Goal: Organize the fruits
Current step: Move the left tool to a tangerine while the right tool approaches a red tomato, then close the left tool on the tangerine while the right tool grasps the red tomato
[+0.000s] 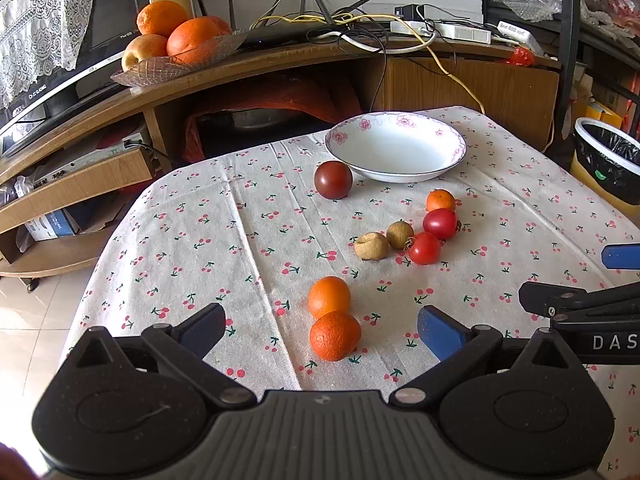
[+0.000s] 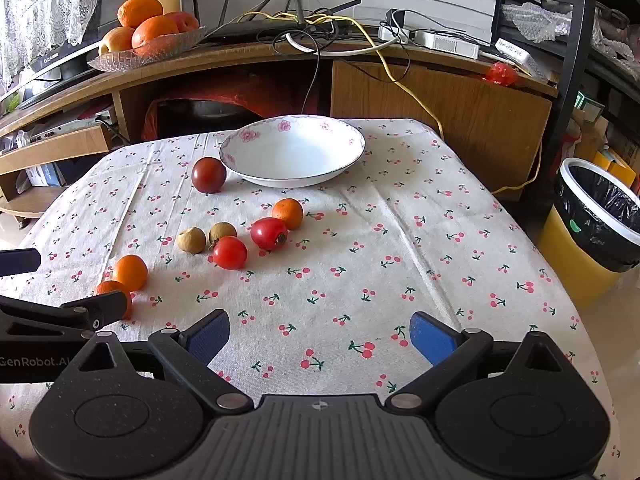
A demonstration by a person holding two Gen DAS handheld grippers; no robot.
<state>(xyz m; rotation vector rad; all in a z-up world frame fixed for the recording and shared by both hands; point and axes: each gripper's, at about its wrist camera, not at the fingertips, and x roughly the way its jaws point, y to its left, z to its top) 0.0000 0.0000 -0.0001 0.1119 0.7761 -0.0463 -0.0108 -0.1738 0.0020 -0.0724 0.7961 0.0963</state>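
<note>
An empty white bowl (image 1: 396, 148) (image 2: 292, 152) with pink flowers on its rim stands at the far side of the cherry-print tablecloth (image 1: 224, 240) (image 2: 360, 248). Beside it lies a dark red tomato (image 1: 333, 179) (image 2: 208, 175). Mid-table are two red tomatoes (image 1: 425, 248) (image 2: 229, 253), a small orange (image 1: 440, 200) (image 2: 287, 213) and two brown longans (image 1: 371, 245) (image 2: 191, 240). Two oranges (image 1: 335, 335) (image 2: 129, 272) lie just ahead of my open left gripper (image 1: 322, 330), between its fingers' line. My right gripper (image 2: 319, 334) is open over bare cloth.
A wooden TV stand behind the table carries a glass dish of oranges and apples (image 1: 176, 40) (image 2: 148, 36), cables and a router. A bin with a black liner (image 1: 608, 160) (image 2: 596, 220) stands right of the table. Tiled floor shows at left.
</note>
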